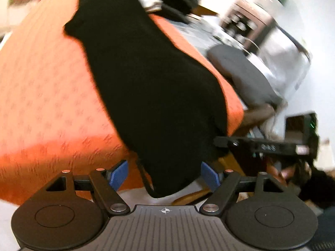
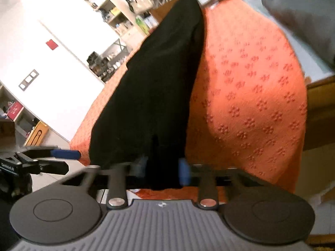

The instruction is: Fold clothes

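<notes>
Little can be read in either view; in the right wrist view, small white lettering [image 2: 7,166] on the black body of the left gripper [image 2: 65,154] at the left edge seems to begin "Gen", the rest too small and blurred to make out; in the left wrist view, pale characters [image 1: 268,147] stand on the side of the right gripper [image 1: 217,141], smeared past reading; each gripper's grey ribbed base carries a small round crosshair mark [image 1: 165,210], a sign and no letters; a yellow board [image 2: 37,136] low at the left bears a dark drawn outline, no legible words
</notes>
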